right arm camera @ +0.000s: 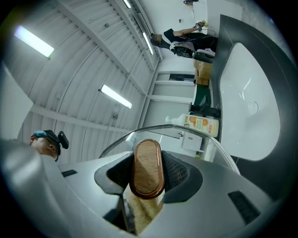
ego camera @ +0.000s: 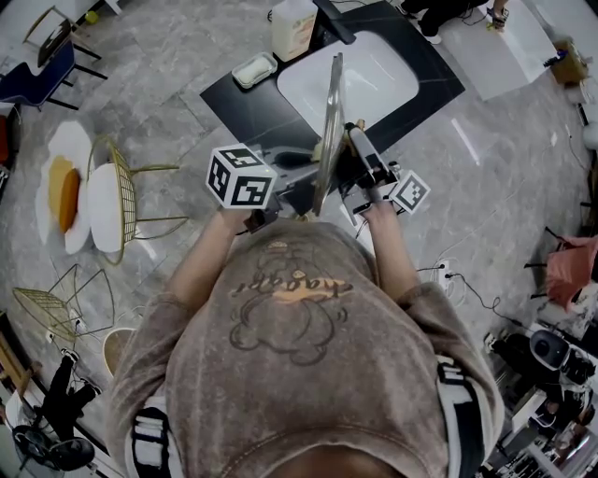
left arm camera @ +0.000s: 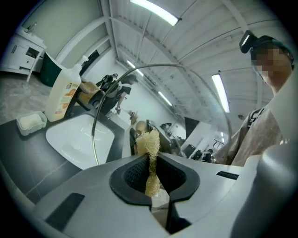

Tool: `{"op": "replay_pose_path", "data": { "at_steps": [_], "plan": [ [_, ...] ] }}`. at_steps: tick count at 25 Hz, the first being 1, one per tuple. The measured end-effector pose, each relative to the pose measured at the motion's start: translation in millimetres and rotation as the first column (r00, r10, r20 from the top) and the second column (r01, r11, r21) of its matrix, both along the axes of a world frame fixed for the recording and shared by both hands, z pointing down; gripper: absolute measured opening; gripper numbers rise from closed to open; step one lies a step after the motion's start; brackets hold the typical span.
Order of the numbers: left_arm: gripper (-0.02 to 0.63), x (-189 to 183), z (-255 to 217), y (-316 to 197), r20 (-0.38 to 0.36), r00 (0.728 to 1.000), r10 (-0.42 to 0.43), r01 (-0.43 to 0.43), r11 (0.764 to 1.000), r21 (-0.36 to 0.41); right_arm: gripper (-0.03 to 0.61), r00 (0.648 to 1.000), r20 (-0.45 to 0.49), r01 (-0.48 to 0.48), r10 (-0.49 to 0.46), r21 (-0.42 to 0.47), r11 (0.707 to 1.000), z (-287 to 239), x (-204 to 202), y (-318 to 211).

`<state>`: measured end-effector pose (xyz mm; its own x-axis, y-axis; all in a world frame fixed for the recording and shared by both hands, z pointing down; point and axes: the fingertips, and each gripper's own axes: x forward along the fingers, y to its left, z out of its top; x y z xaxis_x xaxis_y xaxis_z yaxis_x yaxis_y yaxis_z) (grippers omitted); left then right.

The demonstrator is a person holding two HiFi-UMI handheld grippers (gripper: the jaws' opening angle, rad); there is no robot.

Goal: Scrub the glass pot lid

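I hold the glass pot lid (ego camera: 329, 131) upright and edge-on above the white sink (ego camera: 374, 79), between both grippers. My right gripper (ego camera: 344, 170) is shut on the lid's oval wooden handle (right arm camera: 147, 168), and the lid's metal rim (right arm camera: 186, 132) arcs over the jaws. My left gripper (ego camera: 306, 177) comes from the other side, shut on a tan fibrous scrub pad (left arm camera: 151, 144) that stands against the glass. The lid's rim (left arm camera: 95, 125) curves across the left gripper view. Through the glass, the pad (right arm camera: 142, 211) shows below the handle.
The sink is set in a black counter (ego camera: 243, 107). A detergent jug (ego camera: 292, 28) and a soap dish (ego camera: 254, 70) stand at its left end. Wire chairs (ego camera: 121, 201) are on the floor to the left. Cables and equipment lie at the right.
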<state>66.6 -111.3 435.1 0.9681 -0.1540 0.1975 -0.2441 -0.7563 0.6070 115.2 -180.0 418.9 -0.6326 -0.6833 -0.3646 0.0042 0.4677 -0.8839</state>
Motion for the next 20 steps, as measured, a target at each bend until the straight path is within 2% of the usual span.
{"op": "replay_pose_path", "data": {
  "at_steps": [6, 11, 15, 20],
  "plan": [
    [0.049, -13.4, -54.9, -8.3, -0.098, 0.995, -0.028, 0.033, 0.998, 0.054, 0.176, 1.000, 0.002, 0.016, -0.016, -0.014, 1.000, 5.2, -7.0, 1.2],
    [0.048, -24.6, -76.2, -30.0, -0.162, 0.983, -0.086, 0.098, 0.993, 0.066, 0.176, 0.999, -0.002, 0.043, -0.043, -0.014, 0.999, 5.4, -15.1, 5.5],
    [0.048, -28.3, -76.5, -52.7, -0.169, 0.975, -0.146, 0.158, 0.986, 0.058, 0.176, 0.998, -0.010, 0.062, -0.063, -0.018, 0.998, 5.5, -19.1, 6.3],
    [0.048, -30.1, -67.3, -73.2, -0.130, 0.970, -0.207, 0.216, 0.974, 0.064, 0.176, 0.997, -0.007, 0.080, -0.080, -0.021, 0.997, 6.1, -23.3, 9.5]
  ]
}}
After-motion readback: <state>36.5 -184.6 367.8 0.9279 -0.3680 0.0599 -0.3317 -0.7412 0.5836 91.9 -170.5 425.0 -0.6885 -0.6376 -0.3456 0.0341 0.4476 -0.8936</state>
